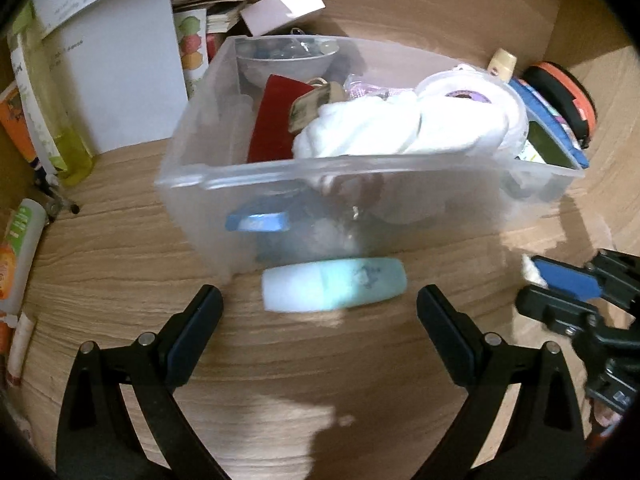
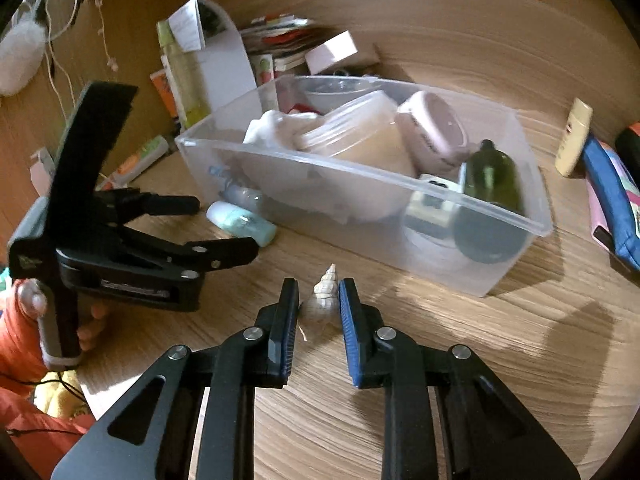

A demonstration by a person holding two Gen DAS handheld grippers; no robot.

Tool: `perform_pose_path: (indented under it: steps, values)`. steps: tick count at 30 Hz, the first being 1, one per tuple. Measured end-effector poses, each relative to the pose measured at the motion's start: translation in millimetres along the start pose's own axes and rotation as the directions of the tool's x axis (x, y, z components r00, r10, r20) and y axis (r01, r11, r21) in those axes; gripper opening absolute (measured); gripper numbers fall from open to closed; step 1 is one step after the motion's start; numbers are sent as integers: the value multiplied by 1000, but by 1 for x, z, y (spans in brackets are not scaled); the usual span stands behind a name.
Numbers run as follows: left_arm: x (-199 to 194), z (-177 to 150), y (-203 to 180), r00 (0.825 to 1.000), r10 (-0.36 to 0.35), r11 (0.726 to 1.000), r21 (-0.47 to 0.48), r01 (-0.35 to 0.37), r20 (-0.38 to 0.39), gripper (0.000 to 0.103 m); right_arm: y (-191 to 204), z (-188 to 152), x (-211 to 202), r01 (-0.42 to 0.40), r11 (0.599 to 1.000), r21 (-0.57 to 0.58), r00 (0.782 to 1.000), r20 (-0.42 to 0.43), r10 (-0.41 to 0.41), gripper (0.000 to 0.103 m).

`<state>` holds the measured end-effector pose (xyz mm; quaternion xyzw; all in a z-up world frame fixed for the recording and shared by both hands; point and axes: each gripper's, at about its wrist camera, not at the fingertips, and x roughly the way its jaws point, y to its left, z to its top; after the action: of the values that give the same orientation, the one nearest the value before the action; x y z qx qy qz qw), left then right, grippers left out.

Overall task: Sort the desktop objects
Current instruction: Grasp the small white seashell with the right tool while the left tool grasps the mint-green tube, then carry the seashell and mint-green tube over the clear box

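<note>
Wooden desk, lit in patches, cluttered along the back edge with papers and packets. Clear plastic bin placed near the middle of the desk, filled with a white cloth, a red card, a round lidded tub, a pink round case and a dark green bottle. Pale green bottle lying on its side on the desk, just in front of the bin's near wall, touching or nearly touching it. Left gripper positioned low over the desk, fingers spread wide apart, nothing between them, the pale green bottle just ahead of the gap. Right gripper closed on a small spiral seashell, both pads pressed against its sides, tip of the shell pointing away toward the bin. Shell held close above the desk, beside the bin's near corner. Blue pouch and cream tube located to the right of the bin.
</note>
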<state>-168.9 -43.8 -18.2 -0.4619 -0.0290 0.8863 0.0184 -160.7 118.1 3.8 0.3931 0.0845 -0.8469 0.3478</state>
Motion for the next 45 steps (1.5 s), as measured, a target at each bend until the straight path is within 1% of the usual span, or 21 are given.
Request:
perform_pose_path:
  steps: [6,7,9,11,14,20,23,30,35,39,45]
  values:
    - [7,3,-11,997,73,997,-2,-73,-1,99,-4,-3,-15,-46,999,10,997,63,45,19]
    - [6,3,-12,997,79,997,1,-79,0,97,-3,-4,-17,-47,999,10,996,73,47,19]
    - [5,1,-12,997,78,997,6,-78,8,93,-5,-3,-21,-58,998,10,994,91,57,19]
    - [3,-1,-14,998,65,997,31,-66,22,84,-7,-2,-23,-58,998,12,994,97,57,19]
    - [1,-2,-17,998,52,997,55,-54,34,74,-9,-1,-22,-55,998,16,994,98,53,19]
    - [-1,-6,-15,999,21,997,74,-23,30,73,-12,-1,-23,-33,999,22,995,99,31,19]
    - [-5,-5,-16,999,3,998,68,-5,32,73,-15,0,-24,-31,999,30,994,103,28,19]
    - [-35,-13,-10,995,-26,999,43,22,99,73,-19,3,-25,-32,998,47,994,106,27,19]
    - [-60,-13,-8,985,-64,997,41,59,158,73,-20,5,-31,-37,997,62,992,125,30,19]
    - [-79,-6,-10,974,-91,995,65,79,208,73,-20,8,-38,-47,996,75,989,144,36,19]
    - [-100,14,-13,947,-144,988,95,122,286,73,-22,17,-52,-34,996,85,984,178,19,19]
